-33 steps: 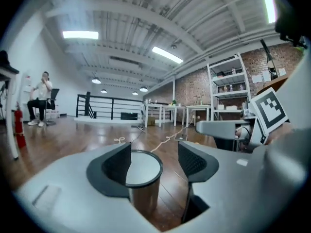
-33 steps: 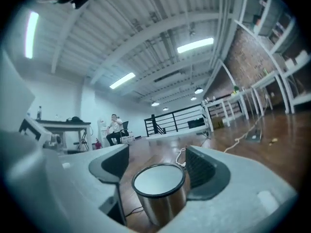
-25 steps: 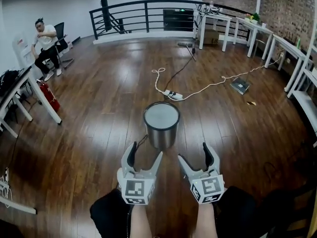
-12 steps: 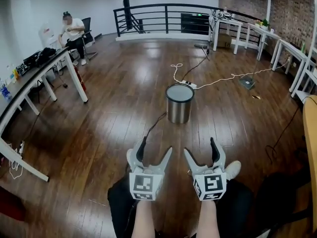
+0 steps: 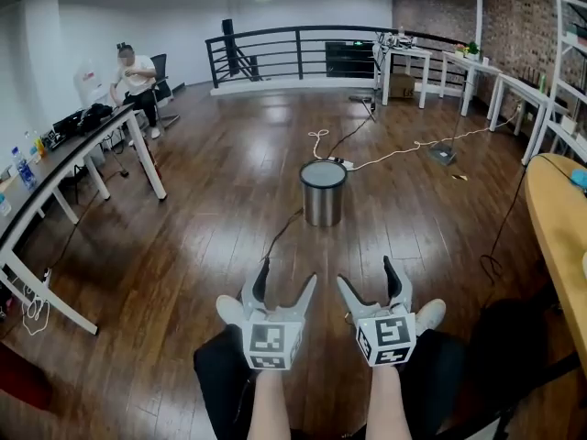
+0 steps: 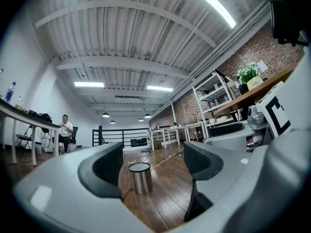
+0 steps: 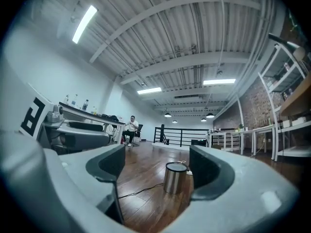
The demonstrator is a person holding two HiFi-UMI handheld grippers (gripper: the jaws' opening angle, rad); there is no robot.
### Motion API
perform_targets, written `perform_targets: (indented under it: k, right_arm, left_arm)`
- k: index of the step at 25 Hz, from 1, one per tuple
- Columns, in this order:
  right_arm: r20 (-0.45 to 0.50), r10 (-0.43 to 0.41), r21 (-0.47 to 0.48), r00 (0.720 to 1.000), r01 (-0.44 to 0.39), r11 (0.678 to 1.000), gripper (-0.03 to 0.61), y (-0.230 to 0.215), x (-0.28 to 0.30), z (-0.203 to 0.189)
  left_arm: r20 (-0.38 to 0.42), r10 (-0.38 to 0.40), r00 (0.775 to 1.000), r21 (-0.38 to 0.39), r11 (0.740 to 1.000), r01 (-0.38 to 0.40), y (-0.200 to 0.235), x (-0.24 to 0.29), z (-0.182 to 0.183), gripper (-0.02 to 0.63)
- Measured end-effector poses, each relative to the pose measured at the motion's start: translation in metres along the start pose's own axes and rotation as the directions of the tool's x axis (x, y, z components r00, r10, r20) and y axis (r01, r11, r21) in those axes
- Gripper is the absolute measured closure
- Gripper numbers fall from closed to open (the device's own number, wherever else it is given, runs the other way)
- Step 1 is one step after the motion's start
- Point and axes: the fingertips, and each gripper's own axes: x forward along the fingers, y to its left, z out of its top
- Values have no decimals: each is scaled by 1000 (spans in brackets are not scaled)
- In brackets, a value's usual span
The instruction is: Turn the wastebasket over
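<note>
A cylindrical metal wastebasket [image 5: 323,192] stands on the wooden floor some way ahead, a flat pale disc showing on top. It appears small between the jaws in the left gripper view [image 6: 140,177] and the right gripper view [image 7: 175,177]. My left gripper [image 5: 285,285] and right gripper [image 5: 365,281] are held side by side near my body, well short of the wastebasket. Both are open with nothing between their fingers.
A black cable [image 5: 280,230] runs across the floor to the wastebasket; white cords and a power strip [image 5: 341,162] lie beyond it. A long desk [image 5: 64,168] stands at left, a curved wooden table [image 5: 555,218] at right, white tables and a railing [image 5: 303,49] at the back. A person [image 5: 136,76] sits far left.
The view has drawn back: the wastebasket now sits farther off and smaller than a second ago. Both grippers stay open and side by side; shoes and a wooden table have come into view.
</note>
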Motion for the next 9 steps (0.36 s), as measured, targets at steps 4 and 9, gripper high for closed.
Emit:
perform_targets:
  k: [4,9]
  right_arm:
    - [20,-16,-6,1000,16,1000,187,-2,-19,11]
    - [11,-56,-10,998,56,998,187,-11,-22,17]
  left_arm:
    - [3,-7,1000,25,1000,7,-15,-11,8,207]
    - [6,38,999,76,996,-39,-13,-24,15,207]
